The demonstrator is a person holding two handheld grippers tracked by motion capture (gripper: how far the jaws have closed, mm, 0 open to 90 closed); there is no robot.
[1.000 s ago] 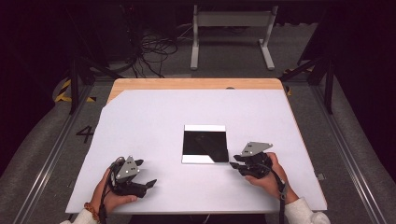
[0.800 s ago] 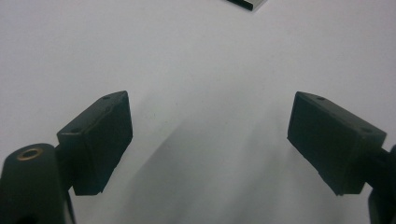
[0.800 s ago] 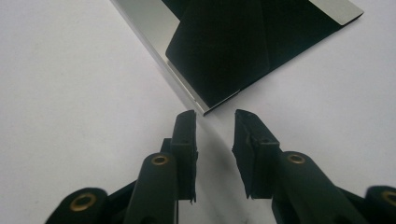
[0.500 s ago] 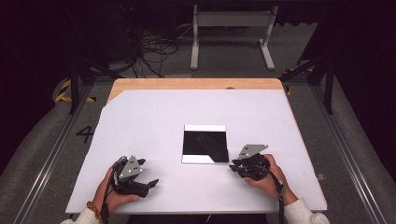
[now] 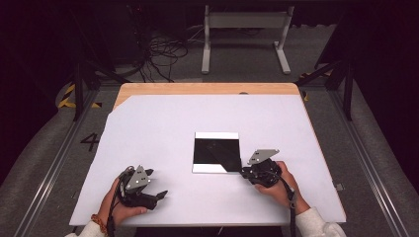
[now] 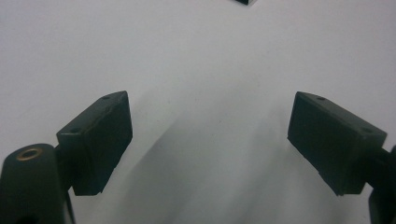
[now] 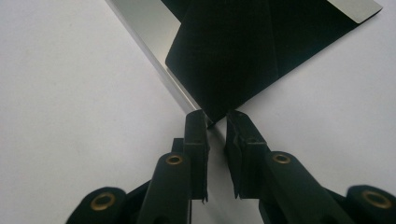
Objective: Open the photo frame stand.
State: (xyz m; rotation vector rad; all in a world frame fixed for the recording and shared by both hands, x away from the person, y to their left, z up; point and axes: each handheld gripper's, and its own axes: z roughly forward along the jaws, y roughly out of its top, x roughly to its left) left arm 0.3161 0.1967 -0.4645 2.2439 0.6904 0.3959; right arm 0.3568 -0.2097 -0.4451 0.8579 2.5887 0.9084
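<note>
High view first: a black square sheet with pale strips along its top and bottom edges lies just right of centre on the white tabletop. The right gripper is at the sheet's lower right corner, while the left gripper rests well apart at lower left. A painted "4" on the floor at the left edge is the only writing I can read.

Left gripper view now: its jaws stand wide apart over bare white surface, nothing between them, and a sliver of the sheet's corner peeks in at the top edge.

Right gripper view: the jaws have just been closing and are nearly together around the folded black corner, though a thin gap remains, so no firm pinch yet. It looks thin, light and bendy, probably paper or card, glossy enough to slip. That corner tip seems the right place to nip it; a hard squeeze would likely crease it.
</note>
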